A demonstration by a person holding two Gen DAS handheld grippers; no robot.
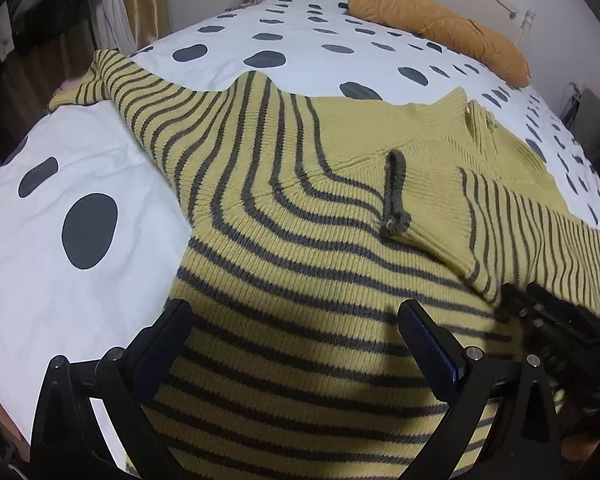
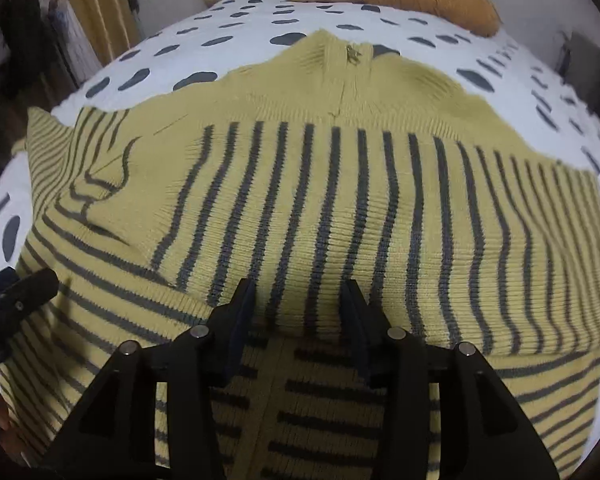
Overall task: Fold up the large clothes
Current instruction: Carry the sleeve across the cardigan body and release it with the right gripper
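- Ahead of both grippers lay the bed (image 1: 284, 28), its spotted white cover taking up most of the room, with the yellow striped sweater (image 1: 284, 216) spread flat across the near part of it.
- Beyond the sweater, well apart from it, an orange pillow (image 1: 440, 24) rested at the far end of the bed.
- Straight in front of the right gripper (image 2: 300, 300) one sleeve (image 2: 380, 216) was already folded across the chest, its stripes running crosswise to those of the body; that half of the job looked done.
- Off to the far left of the left gripper (image 1: 296, 320) the other sleeve (image 1: 140, 84) stretched out unfolded toward the bed's edge, so I judged it, and the folding of the body, were left to do.
- The right gripper's jaws stood partly apart at the folded sleeve's near edge, the pads not pressing on it.
- The left gripper's jaws stood wide apart over the sweater's body, holding nothing.
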